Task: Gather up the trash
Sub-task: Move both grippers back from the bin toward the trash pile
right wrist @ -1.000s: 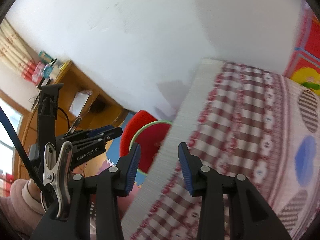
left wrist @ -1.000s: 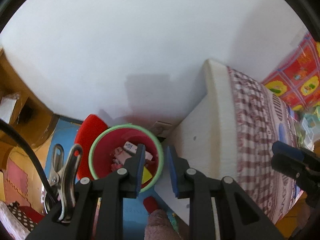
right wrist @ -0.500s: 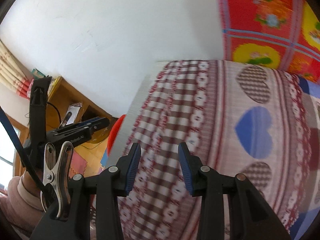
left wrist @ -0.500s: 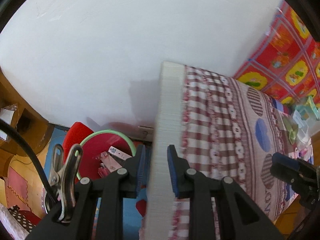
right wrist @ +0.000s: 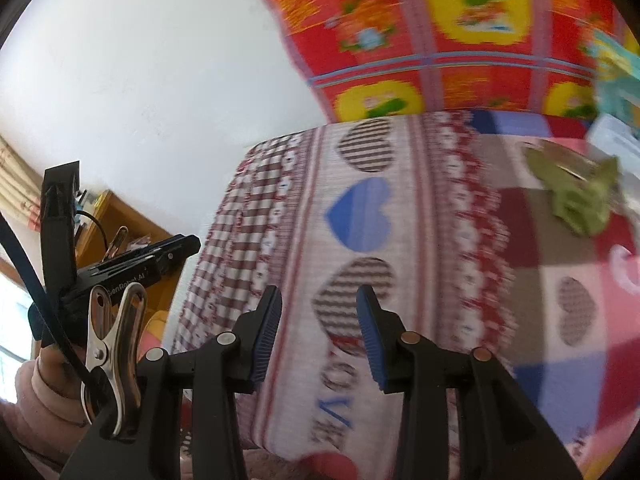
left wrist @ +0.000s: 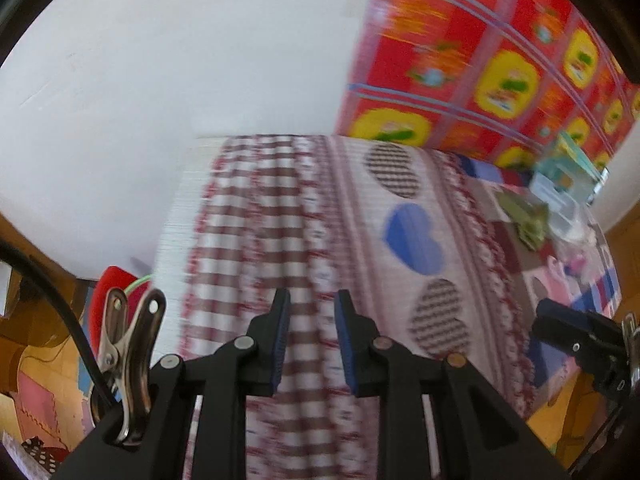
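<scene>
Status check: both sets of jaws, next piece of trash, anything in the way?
Left gripper and right gripper: jaws apart, nothing held. Green crumpled scrap lies on the patterned bed cover, far right. Nothing between the grippers and the scrap.

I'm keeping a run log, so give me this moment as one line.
left gripper: open, empty | right gripper: open, empty | both over patterned bedcover | crumpled green wrapper lying ahead | red bin at bedside
</scene>
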A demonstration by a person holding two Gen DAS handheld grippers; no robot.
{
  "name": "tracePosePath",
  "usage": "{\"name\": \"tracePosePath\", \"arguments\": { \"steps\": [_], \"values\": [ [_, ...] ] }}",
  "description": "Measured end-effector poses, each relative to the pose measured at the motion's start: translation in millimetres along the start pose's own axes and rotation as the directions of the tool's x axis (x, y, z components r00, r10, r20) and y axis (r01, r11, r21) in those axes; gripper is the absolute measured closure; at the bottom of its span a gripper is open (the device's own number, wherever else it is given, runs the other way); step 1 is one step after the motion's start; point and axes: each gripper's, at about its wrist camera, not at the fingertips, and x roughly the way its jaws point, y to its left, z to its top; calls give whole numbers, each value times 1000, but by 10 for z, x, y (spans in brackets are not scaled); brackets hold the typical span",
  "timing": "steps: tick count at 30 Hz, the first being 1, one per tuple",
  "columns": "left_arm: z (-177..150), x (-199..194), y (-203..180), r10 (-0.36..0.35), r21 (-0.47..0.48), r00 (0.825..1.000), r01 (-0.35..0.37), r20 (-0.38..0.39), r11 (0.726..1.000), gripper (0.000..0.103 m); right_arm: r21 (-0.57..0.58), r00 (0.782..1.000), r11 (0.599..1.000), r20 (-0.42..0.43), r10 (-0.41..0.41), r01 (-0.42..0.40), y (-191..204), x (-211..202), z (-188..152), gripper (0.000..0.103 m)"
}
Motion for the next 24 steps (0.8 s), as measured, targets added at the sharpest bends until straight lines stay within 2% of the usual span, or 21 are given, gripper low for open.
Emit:
{"name": "tracePosePath", "arguments": {
  "steps": [10, 18, 24],
  "values": [
    [-179, -170, -905, -33, 77, 999, 32, 11, 997, 80, 77, 997, 997, 67, -30, 25, -773, -662, -259, 63],
    [-146, -198, -1387, -81, 150, 997, 80, 2, 985, 80, 140, 992, 988, 101, -82, 68, -1177, -1014, -395, 63],
    [-69, -69, -1646, -149, 193, 989, 149, -17, 970, 80, 202, 979, 970, 124, -160, 133, -1419, -1201, -445, 63]
  ]
}}
